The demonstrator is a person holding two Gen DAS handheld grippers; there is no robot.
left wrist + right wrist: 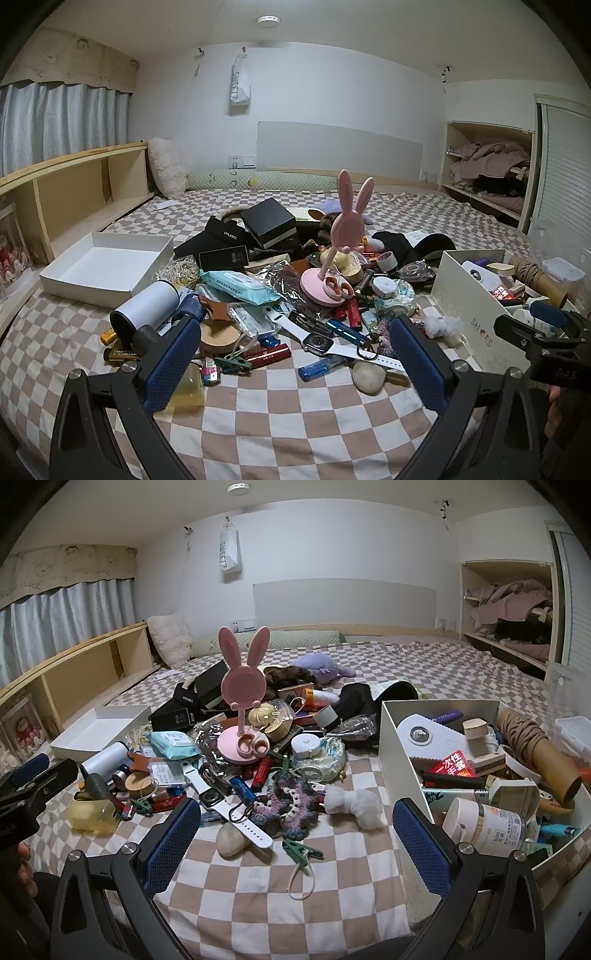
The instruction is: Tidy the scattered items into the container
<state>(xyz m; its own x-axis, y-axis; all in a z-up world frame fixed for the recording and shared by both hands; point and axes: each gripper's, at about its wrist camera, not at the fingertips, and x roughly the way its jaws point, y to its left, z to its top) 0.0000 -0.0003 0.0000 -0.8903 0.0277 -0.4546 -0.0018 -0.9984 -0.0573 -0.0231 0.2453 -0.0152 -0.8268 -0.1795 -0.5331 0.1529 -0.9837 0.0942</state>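
Observation:
A heap of small items lies on the checkered bed: a pink bunny-eared stand (347, 225) (242, 679), a white smartwatch (317, 339) (221, 805), a pale stone (369, 376) (231, 840), a green clip (301, 851), a white cotton wad (354, 805). To the right stands the white shoe box (465, 295) (395, 746), holding several things. My left gripper (295, 362) (37, 775) hovers open before the near edge of the heap, its blue pads wide apart and gripping nothing. My right gripper (295, 845) (532, 321) is open too, beside the box's near corner, over the clip.
An empty white box lid (107, 269) (99, 727) sits at the heap's left. A wooden shelf (74, 192) and curtains line the left side. Pillows lie by the far wall. An open wardrobe (506, 609) with clothes is at the far right. A hand shows at the frame edges.

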